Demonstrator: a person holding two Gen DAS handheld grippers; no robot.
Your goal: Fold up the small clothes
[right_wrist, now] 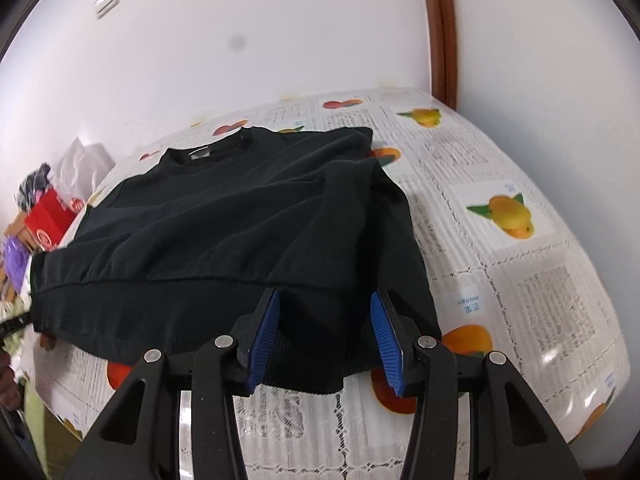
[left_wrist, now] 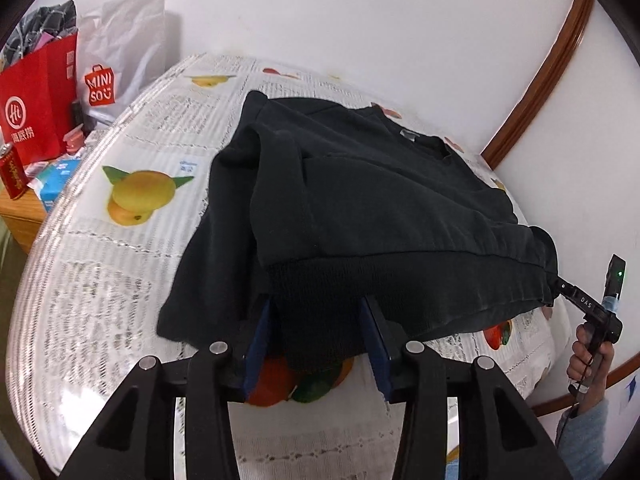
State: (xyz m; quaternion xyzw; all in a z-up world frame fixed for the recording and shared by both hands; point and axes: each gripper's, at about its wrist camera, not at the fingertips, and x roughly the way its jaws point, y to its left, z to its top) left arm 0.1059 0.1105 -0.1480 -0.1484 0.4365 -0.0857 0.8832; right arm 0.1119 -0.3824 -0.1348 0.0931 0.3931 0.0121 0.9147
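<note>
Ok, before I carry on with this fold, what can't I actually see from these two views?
- Left wrist view: whether the left gripper pinches the black sweatshirt; the hem drapes over its fingertips.
- Right wrist view: the same for the right gripper, its fingertips buried in the hem.
- Both views: the sleeves, folded under the body.
- Left wrist view: the neck label, too small to read.
- Both views: tablecloth print, blurred.

White tablecloth printed with newspaper text and fruit pictures (left_wrist: 132,248) covers tabletop. Beside it, lower wooden cabinet (left_wrist: 18,216) carries clutter — red paper bag with white round logo (left_wrist: 38,100), white Miniso plastic bag (left_wrist: 116,52) just behind, red drink can (left_wrist: 12,174) in front, blue-white carton (left_wrist: 56,186) near can. White wall (right_wrist: 280,40) behind — brown wooden trim (right_wrist: 442,32), white switch plate (right_wrist: 107,0).
</note>
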